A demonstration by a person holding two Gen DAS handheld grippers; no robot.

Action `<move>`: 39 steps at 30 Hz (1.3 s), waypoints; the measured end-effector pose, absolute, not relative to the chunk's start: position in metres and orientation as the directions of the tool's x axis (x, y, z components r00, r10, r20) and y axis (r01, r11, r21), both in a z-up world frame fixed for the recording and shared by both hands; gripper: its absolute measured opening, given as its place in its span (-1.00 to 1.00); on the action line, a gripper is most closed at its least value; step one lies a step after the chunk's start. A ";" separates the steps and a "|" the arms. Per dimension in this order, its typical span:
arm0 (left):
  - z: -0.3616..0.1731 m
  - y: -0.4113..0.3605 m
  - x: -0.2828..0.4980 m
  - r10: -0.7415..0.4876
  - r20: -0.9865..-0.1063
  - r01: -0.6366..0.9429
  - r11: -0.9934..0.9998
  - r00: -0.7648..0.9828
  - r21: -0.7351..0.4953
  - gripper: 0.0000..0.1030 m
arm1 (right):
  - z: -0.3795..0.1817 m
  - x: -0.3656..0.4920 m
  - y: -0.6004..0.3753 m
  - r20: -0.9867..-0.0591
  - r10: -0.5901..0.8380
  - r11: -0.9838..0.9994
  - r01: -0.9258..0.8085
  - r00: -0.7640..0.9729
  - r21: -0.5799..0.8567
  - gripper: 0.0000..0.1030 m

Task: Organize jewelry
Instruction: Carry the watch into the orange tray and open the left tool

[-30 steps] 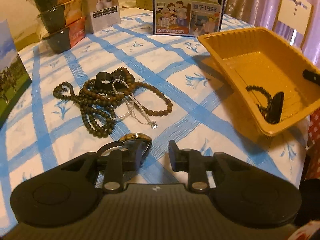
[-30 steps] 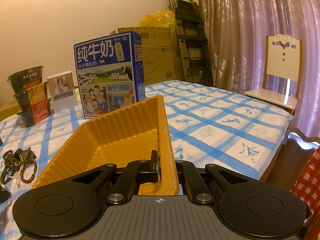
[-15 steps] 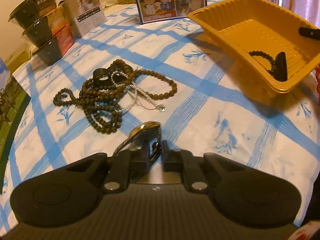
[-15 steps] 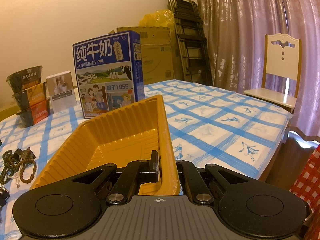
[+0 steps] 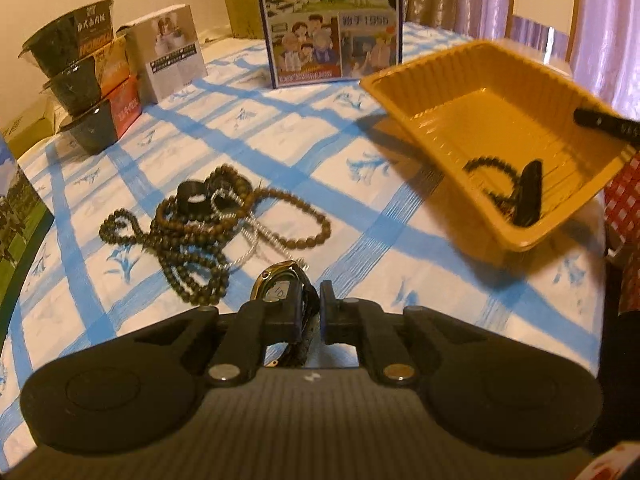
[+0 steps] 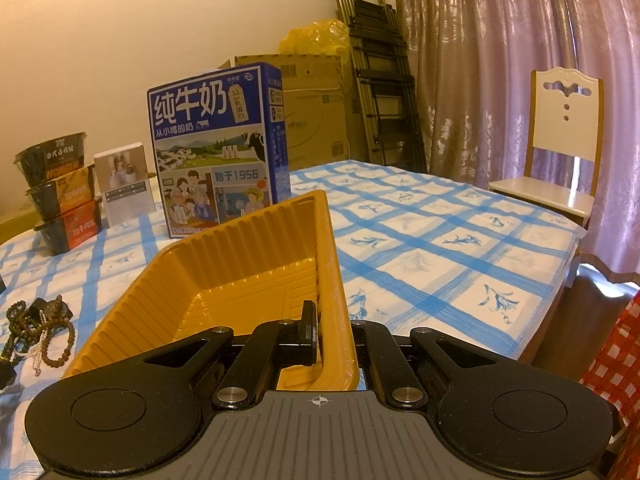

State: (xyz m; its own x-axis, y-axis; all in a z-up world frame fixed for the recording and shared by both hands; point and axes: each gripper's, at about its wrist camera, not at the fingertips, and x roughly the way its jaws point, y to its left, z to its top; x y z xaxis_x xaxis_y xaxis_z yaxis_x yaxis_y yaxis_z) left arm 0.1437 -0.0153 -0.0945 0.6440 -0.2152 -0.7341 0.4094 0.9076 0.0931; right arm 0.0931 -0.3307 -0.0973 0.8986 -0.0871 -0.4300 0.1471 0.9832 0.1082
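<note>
My left gripper (image 5: pixel 310 304) is shut on a gold-rimmed wristwatch (image 5: pixel 280 280), whose dark strap hangs down between the fingers, just above the checked cloth. Beyond it lies a tangled pile of brown bead necklaces (image 5: pixel 192 236) with a pearl strand and a dark ring. To the right the orange tray (image 5: pixel 480 112) is tipped up, with a dark bead bracelet (image 5: pixel 486 164) inside. My right gripper (image 6: pixel 332 336) is shut on the tray's near wall (image 6: pixel 336 280), one finger inside and one outside. The bead pile (image 6: pixel 36 328) also shows at the far left of the right wrist view.
A blue milk carton (image 6: pixel 220 148) stands behind the tray. Stacked noodle bowls (image 5: pixel 80 92) and a small white box (image 5: pixel 172 56) sit at the back left. A green box (image 5: pixel 16 208) is at the left edge. A white chair (image 6: pixel 560 152) stands past the table's right side.
The left jaws closed on the watch and the gripper rolled a little, with the watch now held off the cloth. The right gripper and tray have not moved.
</note>
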 end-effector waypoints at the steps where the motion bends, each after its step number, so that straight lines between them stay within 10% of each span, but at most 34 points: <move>1: -0.092 -0.017 0.143 -0.223 -0.728 0.411 0.907 0.648 0.088 -0.86 | -0.097 0.093 -0.331 -0.430 -0.087 0.983 0.147 0.899 0.108 -0.91; 39: -0.089 -0.175 0.186 -0.683 -0.630 0.597 0.694 0.368 -0.403 -0.84 | -0.090 0.098 -0.325 -0.423 -0.072 0.989 0.121 0.903 0.090 -0.91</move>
